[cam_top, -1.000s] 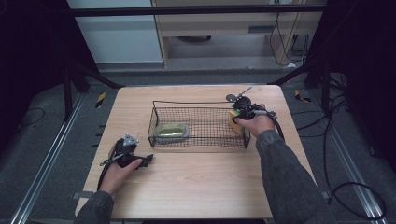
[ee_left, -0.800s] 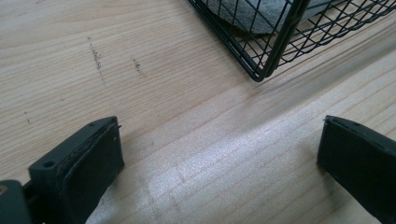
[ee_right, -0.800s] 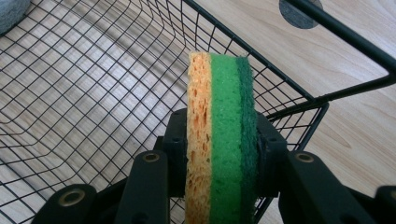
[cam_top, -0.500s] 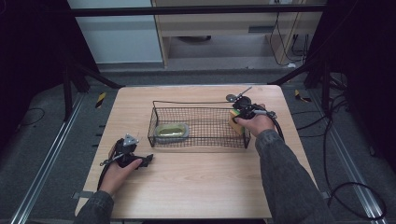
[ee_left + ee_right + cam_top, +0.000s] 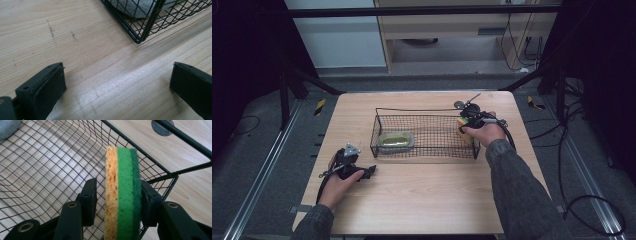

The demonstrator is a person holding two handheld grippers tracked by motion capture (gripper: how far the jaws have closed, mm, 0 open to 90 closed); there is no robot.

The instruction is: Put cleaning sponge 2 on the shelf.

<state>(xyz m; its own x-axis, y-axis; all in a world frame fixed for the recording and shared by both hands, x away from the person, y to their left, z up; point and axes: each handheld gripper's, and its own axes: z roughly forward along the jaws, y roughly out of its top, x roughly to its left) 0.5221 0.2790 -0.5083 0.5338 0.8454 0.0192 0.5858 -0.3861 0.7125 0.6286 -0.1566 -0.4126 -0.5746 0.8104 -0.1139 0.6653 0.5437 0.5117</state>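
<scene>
A sponge (image 5: 122,195), yellow with a green scouring side, stands on edge at the right end of the black wire basket (image 5: 427,111). My right gripper (image 5: 117,192) straddles it. Its jaws have just been opening: the right pad (image 5: 147,200) lies against the green side, and the left pad (image 5: 90,195) stands clear of the yellow side. In the high view the right gripper (image 5: 469,120) and sponge (image 5: 463,125) sit at the basket's right wall. My left gripper (image 5: 371,171) rests on the table in front of the basket's left corner, its jaws (image 5: 117,82) wide open over bare wood.
A grey oval object with a yellowish-green top (image 5: 396,140) lies in the basket's left end. A round dark disc (image 5: 458,105) is set in the wooden tabletop (image 5: 427,195) behind the right hand. Cables trail from both grippers.
</scene>
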